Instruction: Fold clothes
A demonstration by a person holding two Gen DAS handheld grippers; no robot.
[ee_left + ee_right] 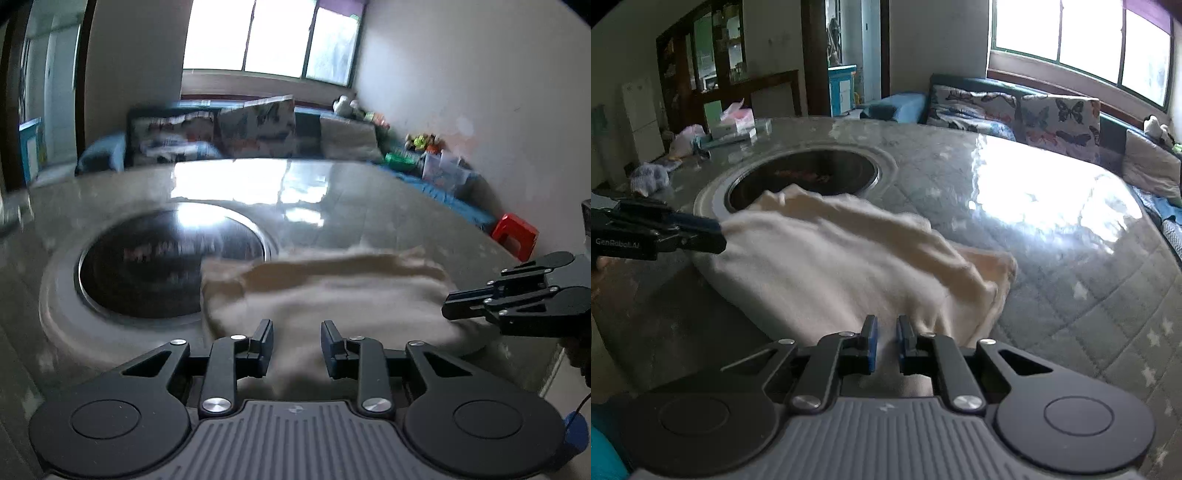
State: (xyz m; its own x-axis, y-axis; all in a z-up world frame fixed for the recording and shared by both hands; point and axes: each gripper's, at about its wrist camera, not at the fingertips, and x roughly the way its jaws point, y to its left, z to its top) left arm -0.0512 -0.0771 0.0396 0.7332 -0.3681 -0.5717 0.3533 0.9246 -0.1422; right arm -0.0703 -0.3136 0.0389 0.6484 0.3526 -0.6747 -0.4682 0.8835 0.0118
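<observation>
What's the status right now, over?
Left gripper open, cloth between fingers. Right gripper nearly shut on cloth edge. Cloth bunched on table, partly over round burner. Nothing blocking.

The cream garment (827, 266) is soft, matt cloth. It lies on a glossy table cover (1052, 236) with quilted stitching. The round inset (162, 258) looks like shiny dark metal.

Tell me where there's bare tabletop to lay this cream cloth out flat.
Free: the wide glossy stretch of table right of the cream cloth, running toward the sofa cushions. Crowded: the far left edge with tissue boxes and bags. The round recessed burner sits just behind the cloth, so steer clear of it.
</observation>
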